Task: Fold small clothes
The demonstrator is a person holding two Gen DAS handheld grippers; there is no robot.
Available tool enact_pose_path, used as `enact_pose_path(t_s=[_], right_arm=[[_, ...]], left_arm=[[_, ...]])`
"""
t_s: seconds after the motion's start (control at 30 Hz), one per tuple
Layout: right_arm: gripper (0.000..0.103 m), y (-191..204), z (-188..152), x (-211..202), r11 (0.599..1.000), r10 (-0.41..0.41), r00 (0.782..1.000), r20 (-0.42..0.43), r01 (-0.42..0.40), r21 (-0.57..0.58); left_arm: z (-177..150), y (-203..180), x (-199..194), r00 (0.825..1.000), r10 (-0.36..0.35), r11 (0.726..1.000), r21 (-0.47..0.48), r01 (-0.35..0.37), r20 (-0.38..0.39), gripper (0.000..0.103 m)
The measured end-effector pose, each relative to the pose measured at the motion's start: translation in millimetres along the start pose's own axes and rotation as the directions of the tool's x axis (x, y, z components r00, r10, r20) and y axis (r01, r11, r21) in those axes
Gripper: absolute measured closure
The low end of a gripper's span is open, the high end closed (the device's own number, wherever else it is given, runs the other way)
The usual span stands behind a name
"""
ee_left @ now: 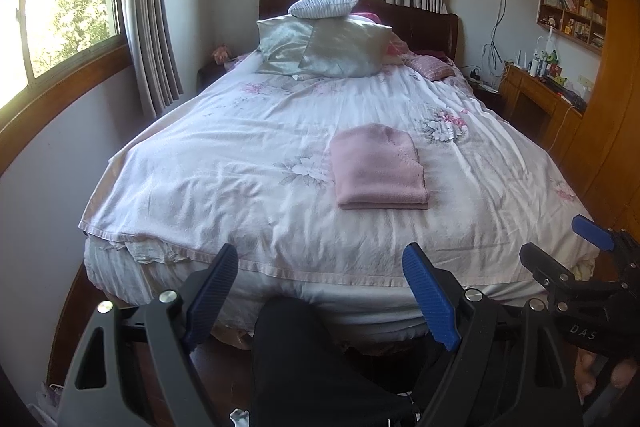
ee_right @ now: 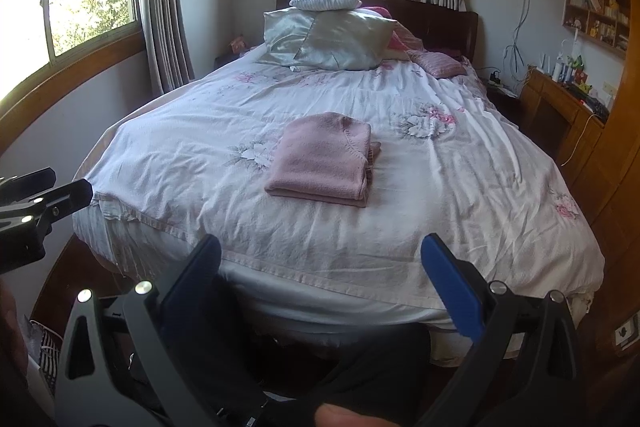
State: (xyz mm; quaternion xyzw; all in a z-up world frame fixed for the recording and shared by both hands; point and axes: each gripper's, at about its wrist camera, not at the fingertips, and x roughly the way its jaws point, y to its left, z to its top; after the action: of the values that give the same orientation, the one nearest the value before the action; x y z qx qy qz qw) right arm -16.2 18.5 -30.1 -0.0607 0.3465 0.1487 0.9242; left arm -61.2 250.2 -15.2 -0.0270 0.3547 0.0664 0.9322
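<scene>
lying folded on the floral bedspread (ee_left: pixel 248 163), a pink sweater (ee_left: pixel 378 167) sits a little toward the foot of the bed and right of its middle, squared into a neat stack with the layered edge facing the foot. it rests flat and alone, which suggests the folding is done and it was left where the cover is smoothest. both grippers hang back beyond the foot of the bed, well apart from the garment. the left gripper (ee_left: pixel 324 295) has its blue pads spread wide and holds nothing; the right gripper (ee_right: pixel 324 283) is likewise wide and empty. pillows (ee_left: pixel 324 47) are piled at the headboard, out of the way. judging by this, either another garment must be fetched or the task is at its end.
</scene>
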Motion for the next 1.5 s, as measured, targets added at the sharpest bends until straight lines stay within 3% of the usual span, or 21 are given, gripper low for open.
enact_pose_path(t_s=[1.5], right_arm=[[0.003, -7, 12, 25, 1.0, 0.013, 1.0, -0.013, -0.013, 0.0]], left_arm=[[13, -9, 38, 0.999, 0.02, 1.0, 0.013, -0.02, -0.034, 0.018]])
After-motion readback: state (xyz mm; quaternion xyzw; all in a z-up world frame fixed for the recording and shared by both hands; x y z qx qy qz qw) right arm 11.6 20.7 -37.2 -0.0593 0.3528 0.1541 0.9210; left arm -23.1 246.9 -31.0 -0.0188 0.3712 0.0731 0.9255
